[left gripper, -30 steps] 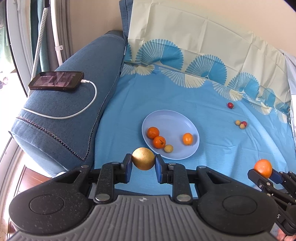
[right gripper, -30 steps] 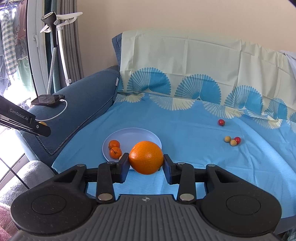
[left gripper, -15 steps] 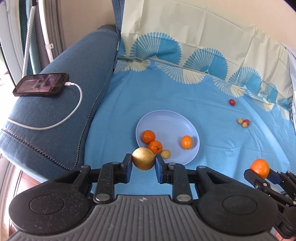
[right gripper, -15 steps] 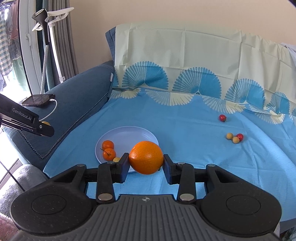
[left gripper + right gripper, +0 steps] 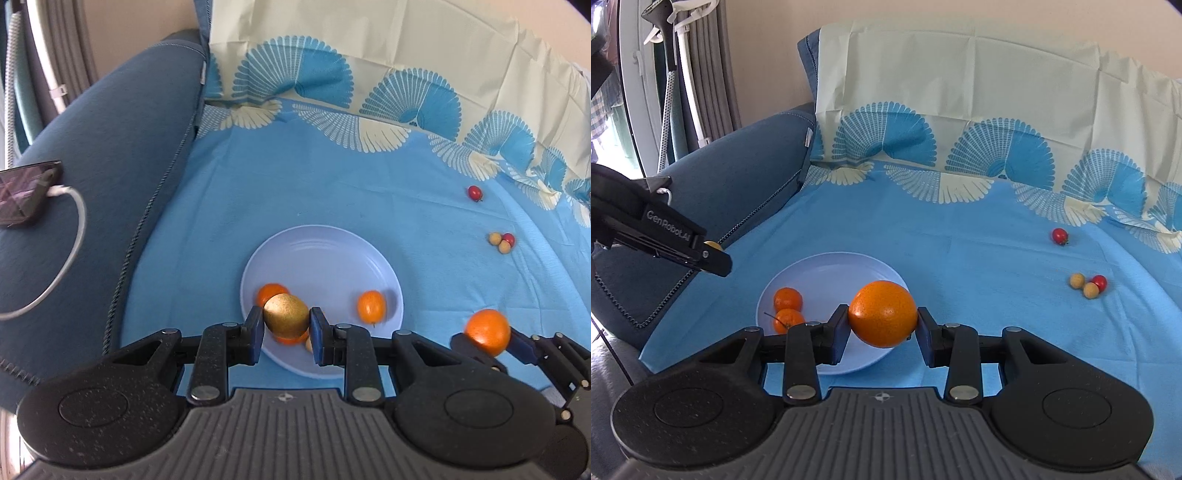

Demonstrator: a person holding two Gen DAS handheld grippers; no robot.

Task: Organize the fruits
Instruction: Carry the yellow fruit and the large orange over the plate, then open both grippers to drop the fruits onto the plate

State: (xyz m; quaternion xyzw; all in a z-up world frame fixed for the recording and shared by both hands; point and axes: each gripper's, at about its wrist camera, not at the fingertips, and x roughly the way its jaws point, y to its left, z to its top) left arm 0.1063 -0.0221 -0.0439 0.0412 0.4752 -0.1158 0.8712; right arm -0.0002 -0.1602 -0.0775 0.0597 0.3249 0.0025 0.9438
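I see a blue denim sofa (image 5: 731, 173) under a fan-patterned blue sheet (image 5: 979, 236), beige wall (image 5: 923, 18) beyond, grey curtains (image 5: 713, 74) far left.

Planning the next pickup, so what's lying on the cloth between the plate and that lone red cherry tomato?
Nothing: in both wrist views, only bare blue cloth runs from the plate to the lone red cherry tomato.
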